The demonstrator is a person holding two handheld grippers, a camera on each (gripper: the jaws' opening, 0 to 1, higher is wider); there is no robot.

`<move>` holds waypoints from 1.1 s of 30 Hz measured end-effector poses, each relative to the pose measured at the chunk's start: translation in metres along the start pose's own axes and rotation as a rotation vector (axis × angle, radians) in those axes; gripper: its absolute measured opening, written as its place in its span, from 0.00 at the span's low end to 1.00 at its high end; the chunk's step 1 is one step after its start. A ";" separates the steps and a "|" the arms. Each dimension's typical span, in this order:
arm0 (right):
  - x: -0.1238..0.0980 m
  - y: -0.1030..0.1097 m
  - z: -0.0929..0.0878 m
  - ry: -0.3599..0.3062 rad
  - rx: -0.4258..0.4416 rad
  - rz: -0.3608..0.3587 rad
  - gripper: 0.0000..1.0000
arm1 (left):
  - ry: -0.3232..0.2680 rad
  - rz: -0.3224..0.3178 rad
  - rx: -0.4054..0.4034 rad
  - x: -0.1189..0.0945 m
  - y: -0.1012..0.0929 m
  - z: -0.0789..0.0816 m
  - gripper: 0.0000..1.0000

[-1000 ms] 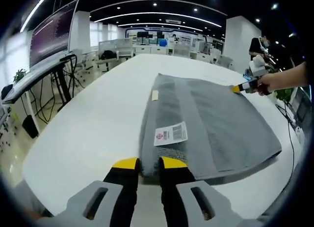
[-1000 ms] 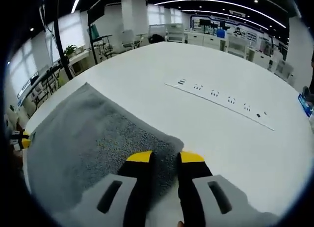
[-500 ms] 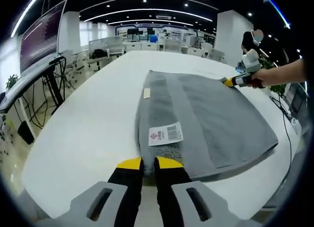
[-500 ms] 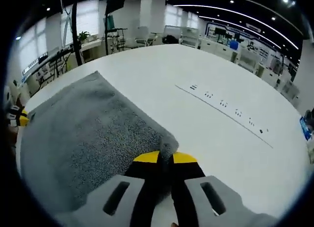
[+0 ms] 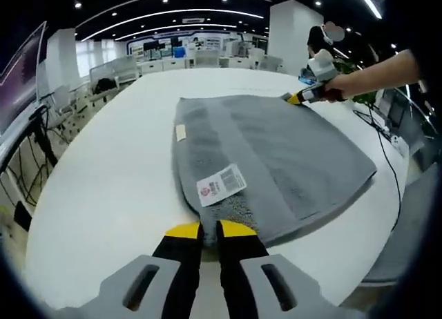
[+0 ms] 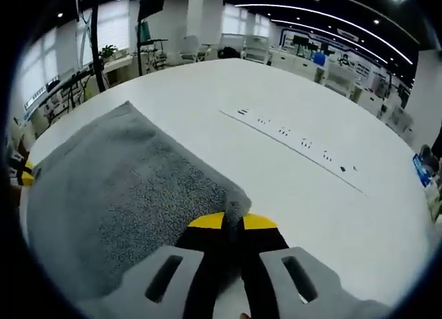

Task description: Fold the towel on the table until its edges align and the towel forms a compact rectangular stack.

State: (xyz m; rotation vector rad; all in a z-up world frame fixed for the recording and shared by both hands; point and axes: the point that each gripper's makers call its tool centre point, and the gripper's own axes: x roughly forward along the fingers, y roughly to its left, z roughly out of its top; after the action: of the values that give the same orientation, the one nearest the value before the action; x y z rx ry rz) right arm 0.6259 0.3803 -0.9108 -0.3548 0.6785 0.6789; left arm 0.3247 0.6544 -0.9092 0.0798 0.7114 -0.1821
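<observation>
Towel [image 5: 276,160], grey, lying flat on white bench [image 5: 103,181]. Left tongs [image 5: 201,230] pinched shut on its near corner, just below the barcode label [image 5: 221,184]; right tongs [image 6: 233,221] pinched shut on the corner alongside. Handling advice: raise both corners together, level and taut, then carry them across to meet the opposite edge.

A white counter [image 5: 103,174] carries a long strip of small dark marks [image 6: 297,141] across its top. Behind it stand office desks and chairs [image 5: 117,70], a white pillar [image 5: 286,29], and ceiling light strips [image 6: 331,5].
</observation>
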 end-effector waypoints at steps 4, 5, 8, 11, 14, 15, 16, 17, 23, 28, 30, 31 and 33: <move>-0.006 -0.022 -0.010 -0.003 -0.003 -0.029 0.05 | 0.007 -0.048 0.045 0.007 -0.026 0.008 0.08; -0.007 -0.026 -0.012 -0.004 -0.003 -0.034 0.05 | 0.008 -0.058 0.051 0.008 -0.031 0.010 0.08; -0.012 -0.039 -0.018 -0.006 0.000 -0.051 0.05 | 0.018 -0.101 0.068 0.013 -0.048 0.013 0.08; -0.018 -0.051 -0.025 -0.011 0.007 -0.056 0.05 | 0.032 -0.136 0.112 0.018 -0.063 0.017 0.08; -0.026 -0.058 -0.030 -0.022 -0.022 -0.065 0.05 | 0.034 -0.158 0.127 0.021 -0.073 0.020 0.08; -0.028 -0.061 -0.032 -0.024 -0.031 -0.072 0.05 | 0.035 -0.173 0.121 0.022 -0.079 0.020 0.08; -0.029 -0.067 -0.035 -0.029 -0.041 -0.076 0.05 | 0.032 -0.181 0.125 0.023 -0.083 0.022 0.08; -0.031 -0.071 -0.037 -0.034 -0.042 -0.079 0.05 | 0.036 -0.185 0.127 0.024 -0.086 0.022 0.08; -0.043 -0.100 -0.053 -0.038 -0.024 -0.095 0.05 | 0.044 -0.242 0.181 0.033 -0.114 0.028 0.08; -0.053 -0.124 -0.067 -0.029 -0.009 -0.107 0.05 | 0.038 -0.257 0.190 0.037 -0.134 0.031 0.08; -0.055 -0.132 -0.070 -0.021 -0.002 -0.113 0.05 | 0.039 -0.271 0.204 0.038 -0.144 0.031 0.08; -0.056 -0.133 -0.071 -0.020 0.000 -0.113 0.05 | 0.037 -0.279 0.211 0.038 -0.148 0.032 0.08; -0.058 -0.139 -0.075 -0.017 0.005 -0.117 0.05 | 0.036 -0.295 0.225 0.039 -0.157 0.032 0.08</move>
State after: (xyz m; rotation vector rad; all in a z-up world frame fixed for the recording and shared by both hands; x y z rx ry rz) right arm 0.6523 0.2144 -0.9146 -0.3807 0.6382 0.5681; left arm 0.3439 0.4907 -0.9124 0.1930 0.7345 -0.5440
